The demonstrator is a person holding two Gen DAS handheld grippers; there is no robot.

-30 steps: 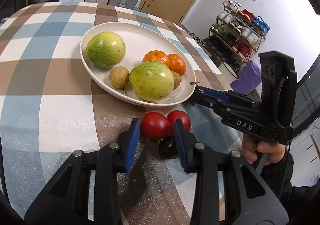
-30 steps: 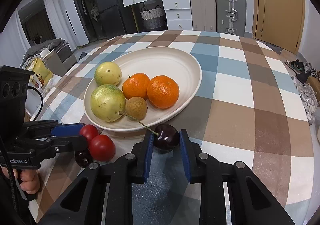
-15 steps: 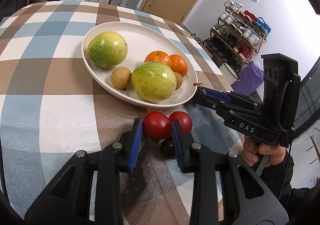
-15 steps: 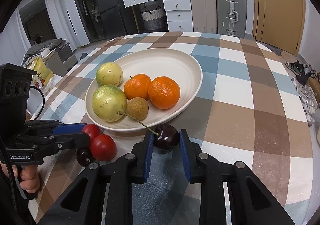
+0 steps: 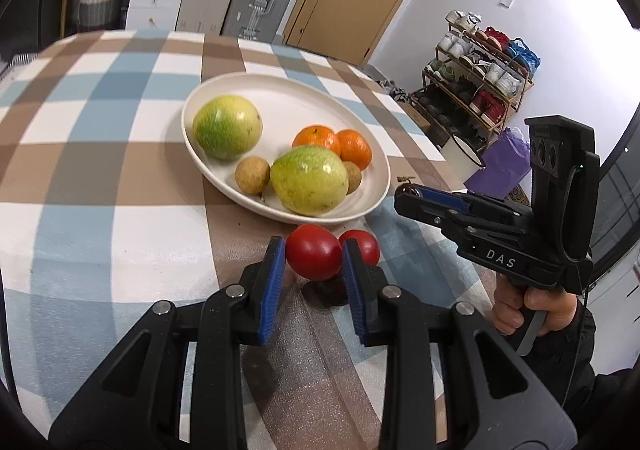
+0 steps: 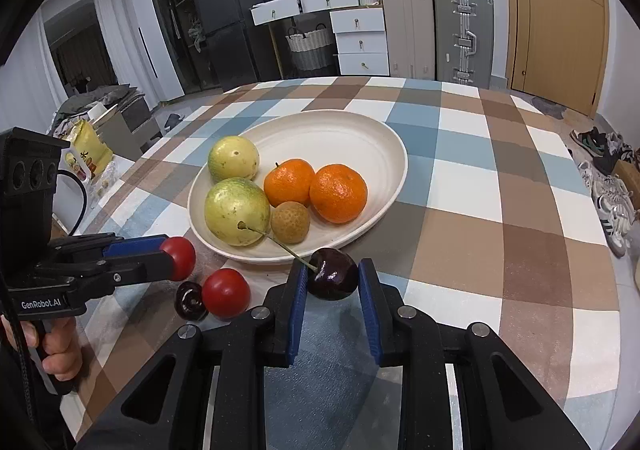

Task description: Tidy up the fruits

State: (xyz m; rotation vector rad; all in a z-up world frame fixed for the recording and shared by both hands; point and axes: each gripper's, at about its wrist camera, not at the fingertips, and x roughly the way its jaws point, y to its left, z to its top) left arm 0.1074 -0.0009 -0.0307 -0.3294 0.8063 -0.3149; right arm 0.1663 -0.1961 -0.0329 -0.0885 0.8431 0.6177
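My left gripper is shut on a red cherry tomato just in front of the white plate. A second tomato and a dark cherry lie on the cloth beside it. My right gripper is shut on a dark cherry with a long stem, at the plate's near rim. The plate holds two green-yellow fruits, two oranges and small brown longans. In the left wrist view the right gripper hides its cherry.
The round table wears a blue, brown and white checked cloth. A hand holds the right gripper near the table's right edge. Suitcases and drawers stand beyond the far edge, and a shoe rack stands off to the right.
The left jaws closed from either side of the tomato onto it. The left view tipped up a little. The right gripper kept its cherry and stayed put.
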